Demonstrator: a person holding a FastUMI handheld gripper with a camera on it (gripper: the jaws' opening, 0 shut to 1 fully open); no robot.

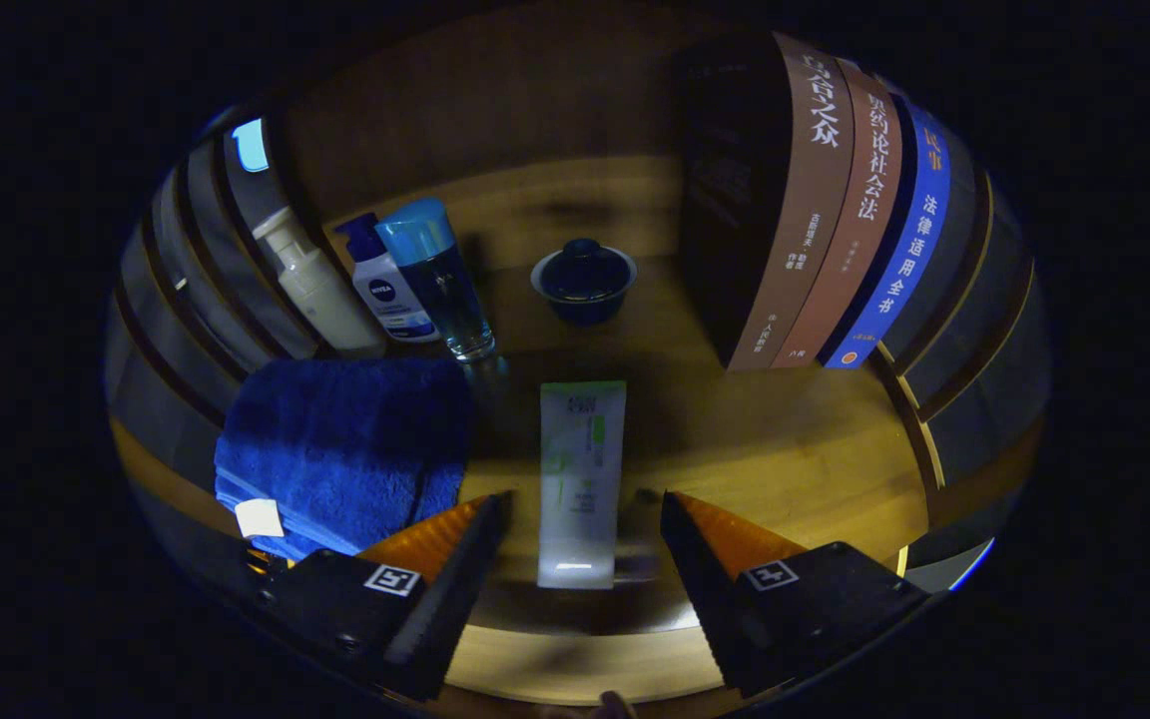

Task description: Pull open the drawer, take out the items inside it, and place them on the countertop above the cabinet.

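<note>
A white tube with a green label (pixel 582 479) lies flat on the wooden countertop (pixel 795 449), lengthwise between my two fingers. My gripper (pixel 585 499) is open, its fingers standing well apart on either side of the tube's near half. A gap shows on each side, so neither finger touches the tube. The tube's cap end points away from me, and its flat crimped end lies nearest me.
A folded blue towel (pixel 345 449) lies just left of the left finger. Beyond it stand a white pump bottle (pixel 310 285), a blue-capped white bottle (pixel 385 290) and a clear blue-capped bottle (pixel 440 280). A dark lidded bowl (pixel 583 280) sits straight ahead. Upright books (pixel 815 200) stand at the right.
</note>
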